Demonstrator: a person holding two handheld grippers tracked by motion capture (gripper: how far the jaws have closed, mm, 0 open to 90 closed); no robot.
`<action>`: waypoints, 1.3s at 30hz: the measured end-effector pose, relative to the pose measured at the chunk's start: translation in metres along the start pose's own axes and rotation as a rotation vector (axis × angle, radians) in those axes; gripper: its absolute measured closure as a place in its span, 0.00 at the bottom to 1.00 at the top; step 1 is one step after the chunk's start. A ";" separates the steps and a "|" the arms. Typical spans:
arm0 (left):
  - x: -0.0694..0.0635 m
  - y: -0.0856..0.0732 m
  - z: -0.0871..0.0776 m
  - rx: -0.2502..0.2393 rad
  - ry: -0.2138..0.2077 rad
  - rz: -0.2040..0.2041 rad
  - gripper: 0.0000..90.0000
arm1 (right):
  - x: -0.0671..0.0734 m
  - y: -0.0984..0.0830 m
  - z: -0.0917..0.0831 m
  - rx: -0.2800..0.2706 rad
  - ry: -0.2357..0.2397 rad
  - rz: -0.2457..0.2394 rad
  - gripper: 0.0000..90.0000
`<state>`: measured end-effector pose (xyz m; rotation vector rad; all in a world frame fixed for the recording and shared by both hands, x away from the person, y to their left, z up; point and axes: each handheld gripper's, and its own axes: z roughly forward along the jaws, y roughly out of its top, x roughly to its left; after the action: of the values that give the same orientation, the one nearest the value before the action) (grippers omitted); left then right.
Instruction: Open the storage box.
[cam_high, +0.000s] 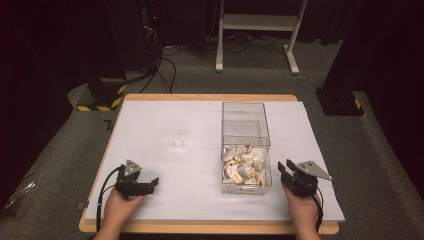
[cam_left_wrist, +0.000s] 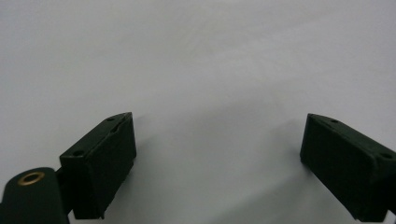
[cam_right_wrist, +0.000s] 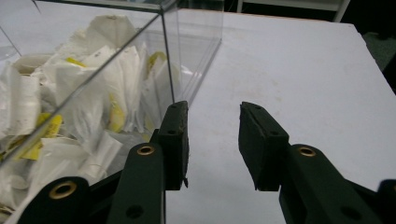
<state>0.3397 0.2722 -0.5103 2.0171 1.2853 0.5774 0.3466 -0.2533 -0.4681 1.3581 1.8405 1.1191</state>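
A clear plastic box (cam_high: 244, 114) stands right of the table's middle, and its near half holds several white packets (cam_high: 245, 167) with yellow marks. My right gripper (cam_high: 284, 168) rests just right of the box's near corner; its jaws stand a little apart with nothing between them. In the right gripper view the right gripper (cam_right_wrist: 212, 109) points along the box wall (cam_right_wrist: 191, 51), with the packets (cam_right_wrist: 93, 84) behind that wall on the left. My left gripper (cam_high: 151, 183) sits at the near left of the white table top, wide open. In the left gripper view the left gripper (cam_left_wrist: 217, 128) hangs over bare white surface.
A small clear glass (cam_high: 176, 136) stands on the white table top (cam_high: 200, 200) left of the box. Beyond the table's far edge are a white stand's legs (cam_high: 255, 30), cables and black-and-yellow striped bases (cam_high: 102, 97) on grey carpet.
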 end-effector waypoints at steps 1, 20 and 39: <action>0.000 0.000 0.000 0.002 -0.001 0.000 0.12 | -0.002 -0.001 0.001 0.002 0.001 0.001 0.70; -0.001 0.005 -0.005 -0.022 -0.034 -0.025 0.17 | -0.006 -0.015 0.006 0.078 0.008 -0.028 0.66; -0.034 0.027 -0.016 -0.097 -0.114 0.037 0.16 | -0.011 -0.017 0.000 0.074 -0.008 -0.018 0.66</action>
<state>0.3308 0.2380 -0.4803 1.9678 1.1339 0.5239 0.3419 -0.2662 -0.4831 1.3824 1.9020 1.0435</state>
